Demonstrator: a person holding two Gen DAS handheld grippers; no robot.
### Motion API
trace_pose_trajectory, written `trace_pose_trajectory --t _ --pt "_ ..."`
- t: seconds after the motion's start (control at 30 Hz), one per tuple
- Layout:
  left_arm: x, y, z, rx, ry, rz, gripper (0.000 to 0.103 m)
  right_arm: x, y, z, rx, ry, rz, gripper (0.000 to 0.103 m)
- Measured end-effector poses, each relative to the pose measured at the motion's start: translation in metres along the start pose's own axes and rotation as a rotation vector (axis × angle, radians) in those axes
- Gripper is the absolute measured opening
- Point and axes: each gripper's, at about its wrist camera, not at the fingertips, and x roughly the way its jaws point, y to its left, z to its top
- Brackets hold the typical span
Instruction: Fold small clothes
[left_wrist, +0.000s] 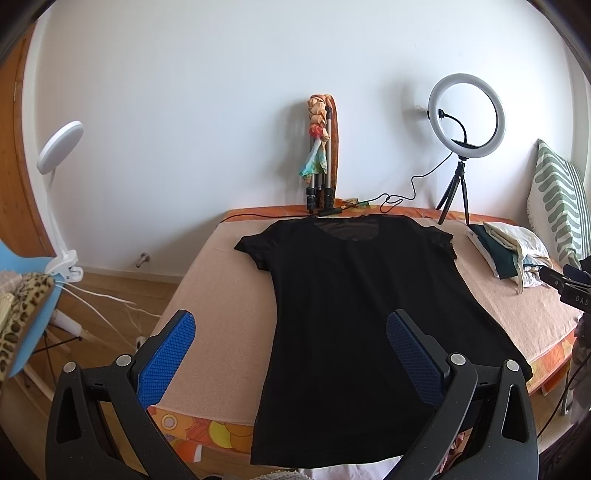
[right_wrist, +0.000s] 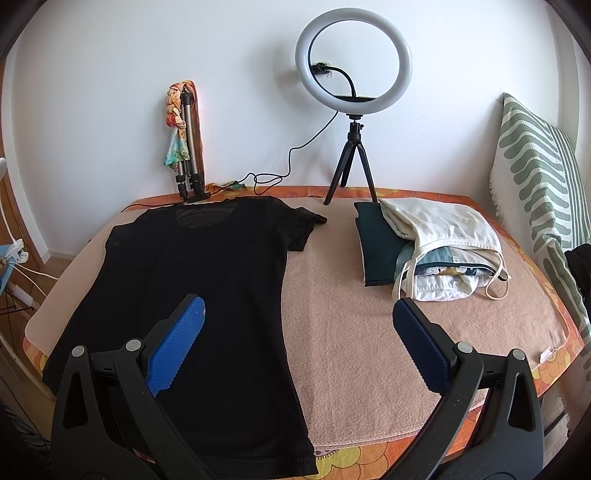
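Left wrist view: the left gripper (left_wrist: 290, 345) hovers above the near edge of the bed, its blue-padded fingers (left_wrist: 166, 360) spread wide and holding nothing. The left pad hangs over the pink blanket (left_wrist: 229, 280), the right one over the black T-shirt (left_wrist: 354, 314), which lies flat and face up, neckline toward the wall, hem draping off the near edge. In the right wrist view, the right gripper (right_wrist: 299, 339) is likewise spread and empty, with the shirt's right side seam running below and between its fingers. Further right sits a pile of clothes (right_wrist: 424, 251), well apart from the shirt, beside a striped cushion (right_wrist: 535, 177).

The shirt looks smoothed but unfolded, so the first fold seems about to begin. That likely calls for each gripper to drop and pinch an edge, probably a sleeve and the hem on one side.
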Motion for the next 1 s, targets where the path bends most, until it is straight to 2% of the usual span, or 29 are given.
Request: trace_pose_trajectory --t 0.63,0.8,1.0 --pt "0.001 0.011 -0.006 -0.01 0.011 0.012 0.103 0.003 0.012 0.005 -0.004 -0.007 0.017 0.103" --pt "0.005 0.023 -0.011 -0.023 0.03 0.016 0.103 0.005 0.026 0.011 -0.012 -0.013 0.041 0.103" --pt "0.018 0.044 -0.025 -0.066 0.077 -0.025 0.103 0.004 0.047 0.029 -0.001 -0.038 0.108 0.103"
